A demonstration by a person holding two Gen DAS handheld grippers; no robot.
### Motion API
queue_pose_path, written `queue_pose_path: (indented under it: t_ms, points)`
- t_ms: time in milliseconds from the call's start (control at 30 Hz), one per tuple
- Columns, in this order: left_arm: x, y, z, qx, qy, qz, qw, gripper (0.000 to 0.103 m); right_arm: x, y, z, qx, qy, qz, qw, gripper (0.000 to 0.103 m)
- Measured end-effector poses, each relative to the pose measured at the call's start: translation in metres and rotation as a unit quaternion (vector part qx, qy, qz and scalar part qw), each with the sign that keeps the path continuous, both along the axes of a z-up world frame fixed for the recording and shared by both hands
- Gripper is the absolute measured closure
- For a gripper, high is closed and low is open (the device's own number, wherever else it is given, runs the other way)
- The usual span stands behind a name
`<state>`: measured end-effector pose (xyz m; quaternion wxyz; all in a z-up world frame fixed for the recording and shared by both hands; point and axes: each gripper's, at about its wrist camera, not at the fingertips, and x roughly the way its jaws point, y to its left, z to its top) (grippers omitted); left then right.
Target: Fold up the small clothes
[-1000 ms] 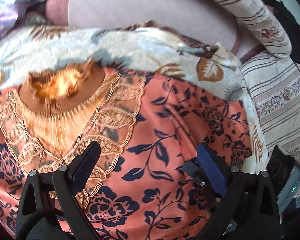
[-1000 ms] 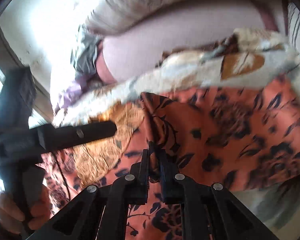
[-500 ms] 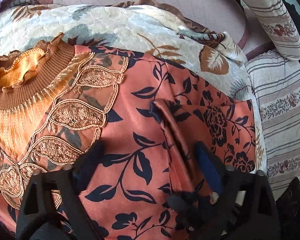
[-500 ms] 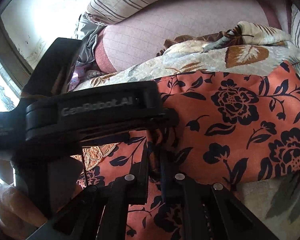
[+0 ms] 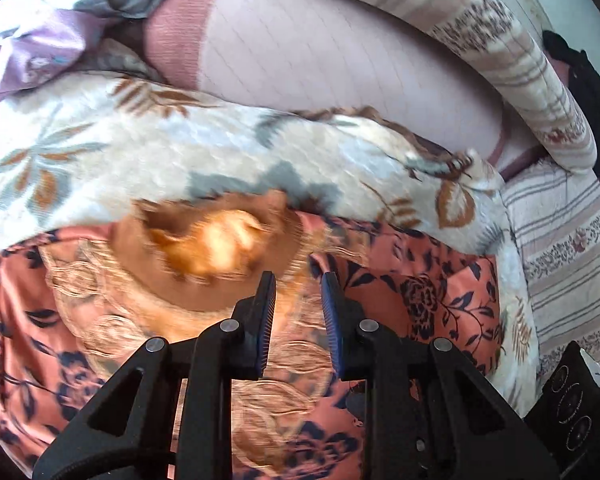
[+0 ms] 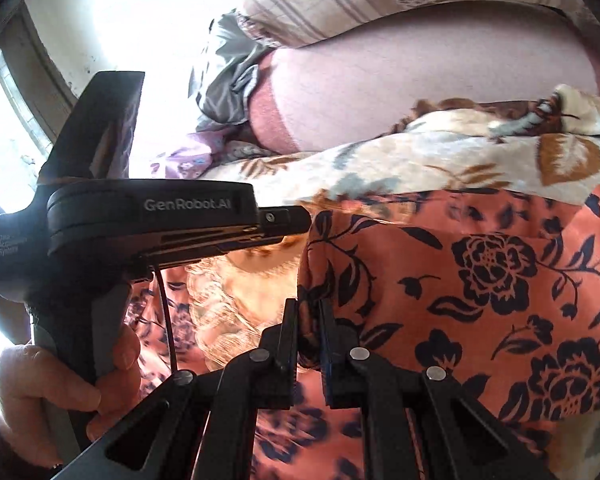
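An orange top with dark flowers (image 5: 420,300) lies spread on a bed, its brown ruffled collar (image 5: 204,248) and lace yoke blurred. My left gripper (image 5: 298,280) hovers just below the collar. Its jaws are closing with a narrow gap still between them. Lace cloth shows in the gap, and a fold edge of the top lies at the tips. In the right wrist view the top (image 6: 480,280) is doubled over. My right gripper (image 6: 309,308) is shut on that fold's edge. The left gripper (image 6: 288,218) reaches in from the left, held by a hand (image 6: 52,380).
A cream leaf-print quilt (image 5: 180,152) lies under the top. Behind it are a pink cushion (image 5: 320,60), a striped pillow (image 5: 500,60) and a heap of grey and purple clothes (image 5: 40,56). A striped sheet (image 5: 572,260) and a black device (image 5: 572,400) are at the right.
My left jaws have narrowed from wide apart to a small gap, and the left view has swung from the sleeve fold to the collar. The right gripper keeps its hold on the fold.
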<state>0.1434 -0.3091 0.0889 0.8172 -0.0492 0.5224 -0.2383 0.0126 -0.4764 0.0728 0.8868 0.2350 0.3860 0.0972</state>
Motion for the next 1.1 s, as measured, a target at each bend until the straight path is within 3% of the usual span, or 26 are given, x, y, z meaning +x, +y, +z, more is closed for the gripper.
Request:
queue_pose_path:
  t_ms: [200, 300, 500, 600, 733, 833, 900, 967, 1100]
  points:
    - [0.007, 0.054, -0.02, 0.001, 0.021, 0.016, 0.9997, 0.081, 0.034, 0.062, -0.011, 0.037, 0.006, 0.043, 0.998, 0.095]
    - [0.008, 0.069, -0.036, -0.006, 0.045, 0.029, 0.9986, 0.08, 0.04, 0.091, -0.022, 0.028, 0.014, 0.064, 0.997, 0.095]
    - [0.012, 0.069, -0.057, -0.015, 0.075, 0.037, 0.9964, 0.075, 0.039, 0.113, -0.041, 0.016, 0.031, 0.072, 0.997, 0.095]
    - [0.009, 0.063, -0.059, -0.002, 0.062, 0.032, 0.9976, 0.075, 0.039, 0.116, -0.038, 0.012, 0.024, 0.076, 0.997, 0.095]
    - [0.011, 0.074, -0.062, -0.007, 0.065, 0.055, 0.9963, 0.089, 0.039, 0.116, -0.035, -0.002, 0.028, 0.084, 0.996, 0.094]
    - [0.009, 0.079, -0.061, 0.006, 0.059, 0.052, 0.9969, 0.091, 0.044, 0.12, -0.038, -0.014, 0.043, 0.086, 0.995, 0.088]
    - [0.006, 0.08, -0.057, 0.025, 0.045, 0.051, 0.9974, 0.091, 0.042, 0.122, -0.036, -0.024, 0.047, 0.083, 0.995, 0.064]
    - [0.004, 0.084, -0.054, 0.026, 0.042, 0.054, 0.9973, 0.091, 0.038, 0.122, -0.032, -0.044, 0.042, 0.072, 0.995, 0.058]
    - [0.003, 0.095, -0.048, 0.04, 0.024, 0.062, 0.997, 0.091, 0.027, 0.115, -0.024, -0.064, 0.038, 0.061, 0.995, 0.058]
